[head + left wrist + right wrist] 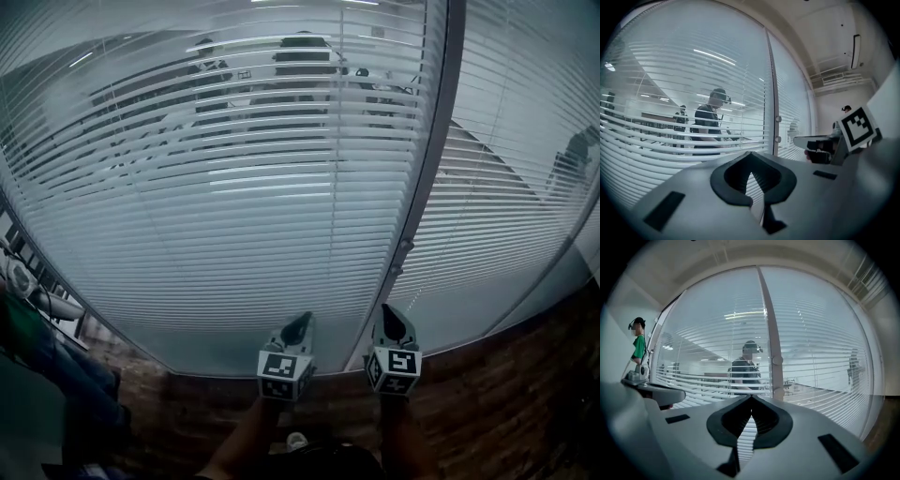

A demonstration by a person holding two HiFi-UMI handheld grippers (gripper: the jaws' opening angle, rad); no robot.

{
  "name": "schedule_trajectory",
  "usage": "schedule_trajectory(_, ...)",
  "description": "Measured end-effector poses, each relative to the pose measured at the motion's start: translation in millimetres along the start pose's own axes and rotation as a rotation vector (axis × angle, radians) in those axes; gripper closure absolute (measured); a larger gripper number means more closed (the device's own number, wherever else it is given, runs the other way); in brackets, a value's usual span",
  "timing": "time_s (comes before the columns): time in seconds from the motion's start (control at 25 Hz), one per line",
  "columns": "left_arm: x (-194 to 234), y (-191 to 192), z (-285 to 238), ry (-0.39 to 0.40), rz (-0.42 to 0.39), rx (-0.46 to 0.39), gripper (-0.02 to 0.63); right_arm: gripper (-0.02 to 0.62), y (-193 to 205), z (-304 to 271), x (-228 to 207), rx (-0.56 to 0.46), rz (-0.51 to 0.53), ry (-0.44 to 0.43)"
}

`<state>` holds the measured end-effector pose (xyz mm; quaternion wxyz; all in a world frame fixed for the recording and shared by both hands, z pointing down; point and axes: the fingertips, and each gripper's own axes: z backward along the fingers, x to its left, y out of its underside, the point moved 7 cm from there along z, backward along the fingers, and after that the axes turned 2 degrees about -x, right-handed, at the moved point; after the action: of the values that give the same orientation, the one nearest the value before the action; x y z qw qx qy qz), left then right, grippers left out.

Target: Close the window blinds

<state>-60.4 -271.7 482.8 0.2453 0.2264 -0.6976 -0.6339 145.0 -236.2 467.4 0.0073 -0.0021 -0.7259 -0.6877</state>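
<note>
White horizontal blinds (pixel 234 206) hang behind a glass wall, their slats tilted flat enough that I see an office through them. A dark upright post (pixel 433 159) splits the glass into two panes and carries two small round knobs (pixel 405 246). My left gripper (pixel 298 326) and right gripper (pixel 394 321) are held side by side low in the head view, pointing at the bottom of the glass near the post. Both are shut with nothing between the jaws. The blinds (pixel 670 140) and knobs (pixel 778 119) show beyond the left gripper (pixel 750 157). The right gripper (pixel 751 398) faces the post's knob (pixel 776 360).
The glass reflects a person wearing a headset (pixel 749 363). A person in a green top (pixel 638 344) stands far left in the right gripper view. Brick-patterned floor (pixel 506 394) runs below the glass. Cables and gear (pixel 28 291) sit at the head view's left edge.
</note>
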Motion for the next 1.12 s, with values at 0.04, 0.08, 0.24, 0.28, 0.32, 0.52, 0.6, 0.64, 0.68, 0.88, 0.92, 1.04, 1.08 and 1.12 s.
schedule_trajectory(0.04, 0, 0, -1, -0.002, -0.004, 0.002, 0.611, 0.594, -3, -3, -5, -0.007, 0.001, 0.006)
schedule_trajectory(0.08, -1, 2, -3, -0.006, -0.007, 0.003, 0.611, 0.594, -3, -6, -9, -0.011, 0.003, 0.008)
schedule_trajectory(0.24, -4, 17, -10, -0.025, -0.004, 0.014, 0.611, 0.594, 4, -22, -21, -0.013, 0.032, -0.025)
schedule_trajectory(0.28, -5, 18, -11, -0.031, -0.002, 0.018, 0.611, 0.594, 3, -26, -25, -0.016, 0.038, -0.032)
schedule_trajectory(0.32, -7, 16, -12, -0.041, 0.000, 0.020, 0.611, 0.594, 0, -29, -28, -0.017, 0.045, -0.033)
schedule_trajectory(0.52, -12, 17, -12, -0.072, 0.001, 0.015, 0.611, 0.592, -13, -42, -46, -0.019, 0.066, -0.037)
schedule_trajectory(0.6, -12, 17, -12, -0.081, -0.004, 0.020, 0.611, 0.591, -21, -46, -52, -0.025, 0.079, -0.035)
schedule_trajectory(0.64, -12, 15, -12, -0.088, -0.007, 0.023, 0.611, 0.584, -25, -48, -54, -0.027, 0.084, -0.031)
schedule_trajectory(0.68, -11, 14, -12, -0.096, -0.009, 0.025, 0.611, 0.566, -29, -51, -56, -0.030, 0.088, -0.029)
schedule_trajectory(0.88, -12, 17, -12, -0.119, -0.015, 0.014, 0.611, 0.505, -34, -62, -63, -0.058, 0.111, -0.007)
schedule_trajectory(0.92, -12, 18, -14, -0.121, -0.017, 0.014, 0.611, 0.500, -37, -64, -66, -0.065, 0.112, -0.001)
schedule_trajectory(1.04, -11, 15, -18, -0.130, -0.023, 0.013, 0.611, 0.489, -47, -75, -71, -0.069, 0.118, 0.006)
schedule_trajectory(1.08, -10, 14, -20, -0.134, -0.025, 0.012, 0.611, 0.489, -49, -78, -73, -0.069, 0.120, 0.004)
schedule_trajectory(1.12, -9, 14, -21, -0.136, -0.025, 0.012, 0.611, 0.489, -50, -82, -74, -0.071, 0.119, 0.000)
